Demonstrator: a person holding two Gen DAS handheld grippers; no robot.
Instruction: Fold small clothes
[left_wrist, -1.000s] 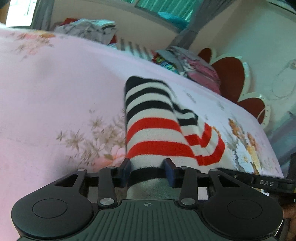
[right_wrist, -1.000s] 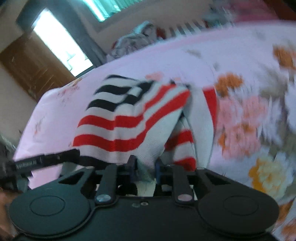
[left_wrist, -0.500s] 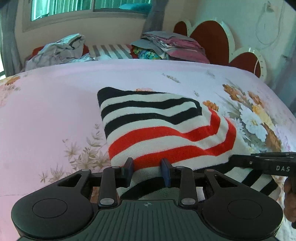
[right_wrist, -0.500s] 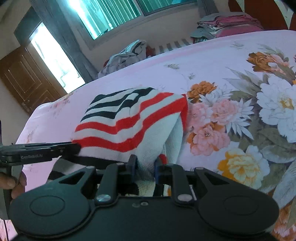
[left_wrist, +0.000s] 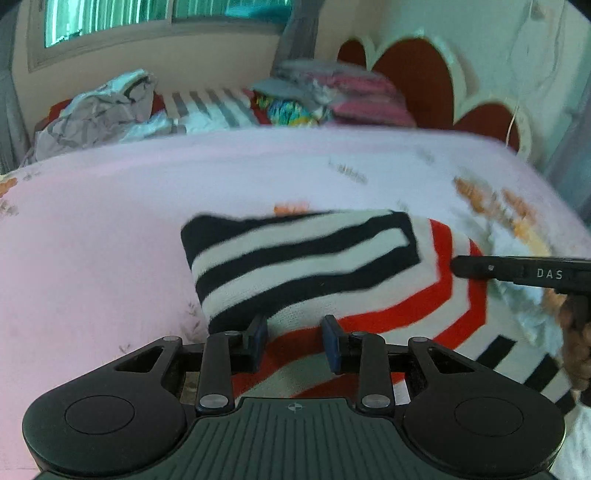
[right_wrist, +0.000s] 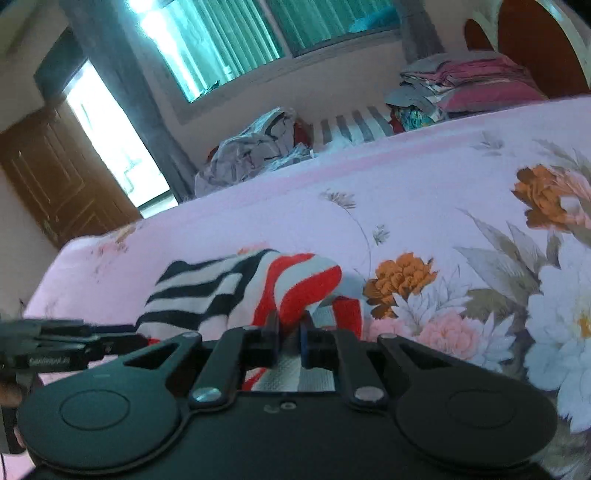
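Observation:
A small knit garment (left_wrist: 332, 266) with black, white and red stripes lies folded on the pink floral bedspread (left_wrist: 92, 229). My left gripper (left_wrist: 294, 332) sits at its near edge with the jaws apart, the red-striped cloth lying between and under them. In the right wrist view the garment (right_wrist: 236, 284) is bunched up, and my right gripper (right_wrist: 289, 328) is shut on its red-striped right edge. The right gripper's finger (left_wrist: 517, 271) shows at the right of the left wrist view.
Crumpled grey clothes (left_wrist: 99, 110) and a stack of folded pink and grey clothes (left_wrist: 332, 96) lie at the far side of the bed. A red and cream headboard (left_wrist: 424, 77) stands at the right. A wooden door (right_wrist: 55, 177) is at the far left.
The garment, held up and hanging a second ago, has been laid down and folded over onto the bed. Both grippers have lowered and pulled back toward its near edge. The left jaws have widened.

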